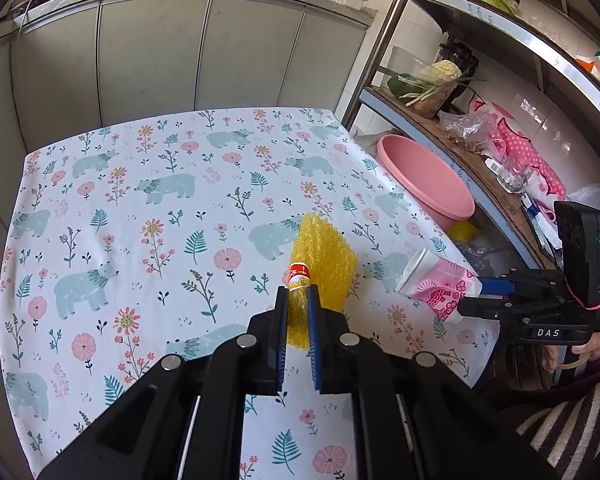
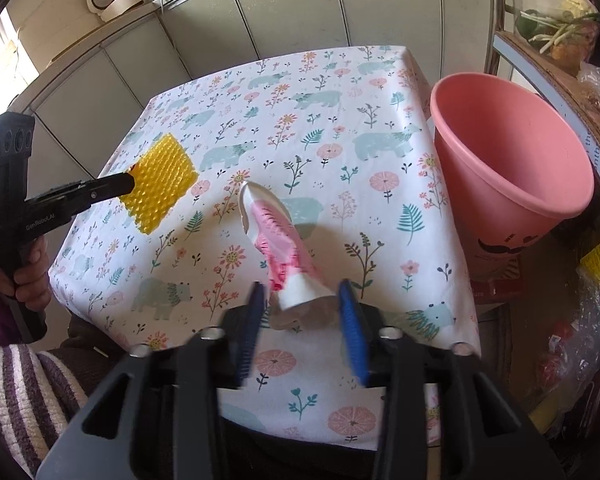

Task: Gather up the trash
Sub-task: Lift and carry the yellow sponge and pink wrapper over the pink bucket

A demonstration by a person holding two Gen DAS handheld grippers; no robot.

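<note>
Left gripper (image 1: 298, 300): clamped on yellow foam net (image 1: 324, 264), light, springy | Right gripper (image 2: 300, 308): jaws astride crumpled paper cup (image 2: 278, 236) above tablecloth (image 2: 340, 128), pad contact unclear; thin, crushable, hold near base | pink bucket (image 2: 508, 152) beside.

Two hand-held grippers: left gripper (image 1: 298, 300) at 6 o'clock of the left wrist view, right gripper (image 2: 300, 300) likewise in the right wrist view. Two pieces of trash: one yellow foam net (image 1: 324, 264), one crushed pink-and-white paper cup (image 2: 278, 240). One pink bucket (image 2: 512, 152), at 2 o'clock. One table with a printed tablecloth (image 1: 160, 208).
</note>
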